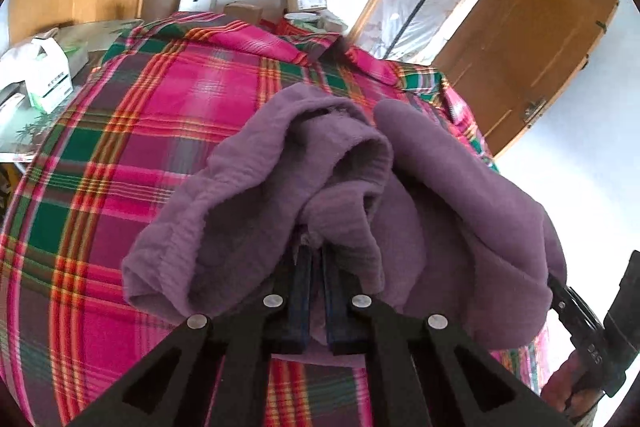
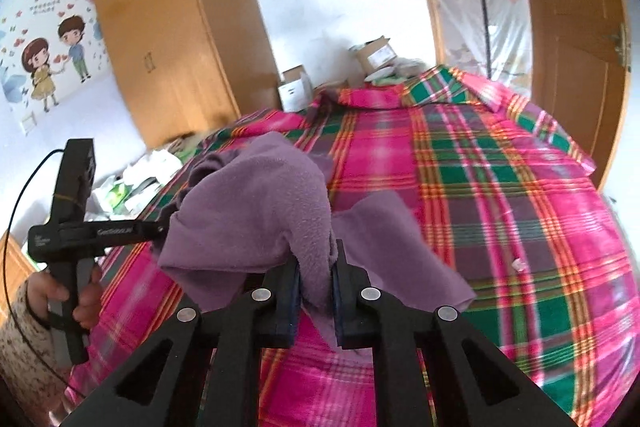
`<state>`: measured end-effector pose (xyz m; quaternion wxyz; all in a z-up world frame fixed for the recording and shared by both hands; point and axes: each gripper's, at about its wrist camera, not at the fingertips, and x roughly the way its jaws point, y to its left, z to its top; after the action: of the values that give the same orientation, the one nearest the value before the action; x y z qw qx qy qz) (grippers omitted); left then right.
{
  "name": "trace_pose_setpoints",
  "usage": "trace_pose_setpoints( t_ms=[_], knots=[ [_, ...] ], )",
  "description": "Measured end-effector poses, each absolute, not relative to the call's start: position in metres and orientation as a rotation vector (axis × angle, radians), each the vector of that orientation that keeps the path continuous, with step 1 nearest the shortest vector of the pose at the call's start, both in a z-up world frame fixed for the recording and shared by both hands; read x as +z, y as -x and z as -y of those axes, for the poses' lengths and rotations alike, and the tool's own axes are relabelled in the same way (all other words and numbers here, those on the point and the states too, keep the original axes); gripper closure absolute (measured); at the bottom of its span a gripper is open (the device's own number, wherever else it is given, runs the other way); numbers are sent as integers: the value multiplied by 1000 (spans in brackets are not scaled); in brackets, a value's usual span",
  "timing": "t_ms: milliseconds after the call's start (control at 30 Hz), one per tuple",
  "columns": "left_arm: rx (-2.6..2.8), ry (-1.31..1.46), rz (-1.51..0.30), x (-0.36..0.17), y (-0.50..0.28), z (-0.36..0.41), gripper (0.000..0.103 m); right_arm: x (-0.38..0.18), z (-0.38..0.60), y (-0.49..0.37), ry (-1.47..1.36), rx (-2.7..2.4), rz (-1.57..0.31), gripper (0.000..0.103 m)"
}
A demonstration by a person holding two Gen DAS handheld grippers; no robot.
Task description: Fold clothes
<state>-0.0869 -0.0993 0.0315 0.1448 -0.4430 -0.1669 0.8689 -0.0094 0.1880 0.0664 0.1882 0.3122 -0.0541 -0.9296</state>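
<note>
Two grippers hold one purple cloth (image 1: 360, 187) bunched up above the plaid bed (image 1: 140, 131)

The left gripper (image 1: 316, 267) is clenched on a fold of the cloth, the right gripper (image 2: 316, 275) likewise pinches a fleecy wad, and the rest sags between them, one flap hanging free toward the bed. It looks light, soft and limp, so it will droop and crumple unless spread; a fair hold would be at hems or corners, not mid-bunch as now. Writing is scarce: the left gripper's handle bears a white brand mark, too blurred to read surely, and the boxes (image 1: 52, 83) at the bedside carry small dark print I cannot make out
</note>
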Motion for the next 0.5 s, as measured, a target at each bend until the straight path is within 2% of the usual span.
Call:
trace_pose_setpoints(
  t_ms=[500],
  knots=[
    [2379, 1194, 534, 46, 75, 72, 98, 88, -238, 7, -812, -2825, 196, 90]
  ],
)
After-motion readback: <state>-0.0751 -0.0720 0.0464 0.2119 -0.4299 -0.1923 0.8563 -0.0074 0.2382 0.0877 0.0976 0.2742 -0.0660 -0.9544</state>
